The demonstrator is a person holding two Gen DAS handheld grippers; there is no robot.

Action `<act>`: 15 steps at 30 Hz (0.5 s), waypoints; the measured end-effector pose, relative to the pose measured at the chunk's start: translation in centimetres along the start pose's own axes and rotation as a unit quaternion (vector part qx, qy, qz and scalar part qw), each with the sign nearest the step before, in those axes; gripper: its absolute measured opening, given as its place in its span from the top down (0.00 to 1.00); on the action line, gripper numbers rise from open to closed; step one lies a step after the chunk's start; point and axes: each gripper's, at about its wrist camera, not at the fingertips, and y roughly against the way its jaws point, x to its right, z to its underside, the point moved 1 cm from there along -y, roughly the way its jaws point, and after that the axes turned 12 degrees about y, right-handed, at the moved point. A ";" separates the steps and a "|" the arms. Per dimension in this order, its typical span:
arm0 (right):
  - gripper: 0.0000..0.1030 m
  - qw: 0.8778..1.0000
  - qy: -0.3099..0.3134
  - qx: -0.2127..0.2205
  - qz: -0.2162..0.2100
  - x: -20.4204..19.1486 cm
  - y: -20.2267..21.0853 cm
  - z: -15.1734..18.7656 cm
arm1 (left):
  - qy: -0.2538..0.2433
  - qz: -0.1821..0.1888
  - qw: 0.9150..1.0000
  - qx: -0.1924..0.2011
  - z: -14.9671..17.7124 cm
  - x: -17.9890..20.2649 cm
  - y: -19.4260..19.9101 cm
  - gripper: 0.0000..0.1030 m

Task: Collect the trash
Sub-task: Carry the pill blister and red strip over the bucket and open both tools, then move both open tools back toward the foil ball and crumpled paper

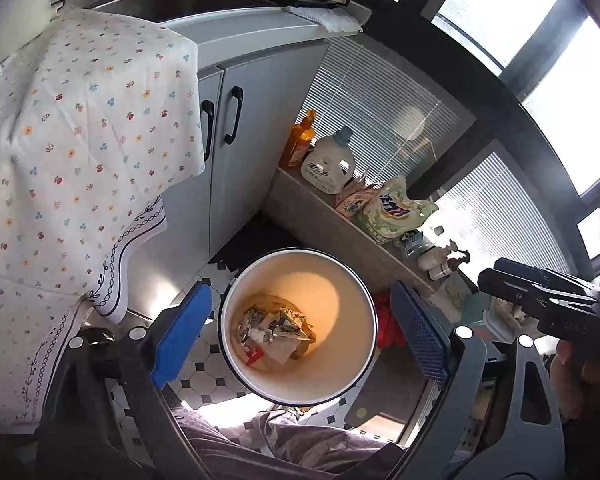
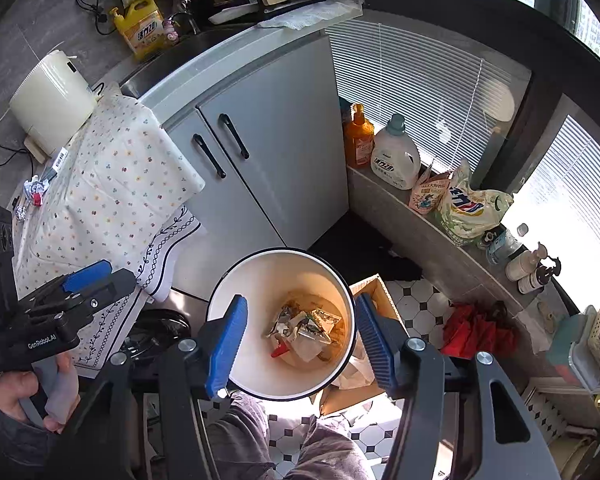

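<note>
A white round bin [image 1: 342,294] [image 2: 256,280] stands on the tiled floor below both grippers. At its bottom lies a pile of crumpled wrappers and paper [image 1: 276,330] [image 2: 304,328] with a small red piece. My left gripper [image 1: 300,334] hangs above the bin, open wide, with nothing between its blue pads [image 1: 182,334]. My right gripper [image 2: 300,344] is also over the bin, open and empty. Each gripper shows in the other's view: the right gripper [image 1: 540,296] and the left gripper [image 2: 76,288], the latter held by a hand. Small crumpled scraps [image 2: 34,190] lie on the floral tablecloth.
A table with a floral cloth [image 1: 80,140] [image 2: 116,184] is at the left. The grey sink cabinet [image 2: 268,152] stands behind the bin. A ledge [image 2: 420,232] with detergent bottles and bags runs along the window. A cardboard box [image 2: 380,292] and a red cloth [image 2: 476,332] lie right of the bin.
</note>
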 end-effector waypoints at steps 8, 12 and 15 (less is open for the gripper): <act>0.13 0.998 0.044 0.035 -0.022 -6.7 -0.4 -4.2 | 0.034 -0.051 0.996 0.069 -2.5 -6.5 6.4 0.08; 0.10 0.995 0.074 0.050 -0.039 -10.5 -0.6 -6.3 | 0.056 -0.075 0.989 0.115 -3.7 -9.9 10.1 0.08; 0.08 0.992 0.093 0.063 -0.054 -13.4 -0.8 -8.1 | 0.080 -0.089 0.983 0.142 -4.4 -12.7 12.5 0.08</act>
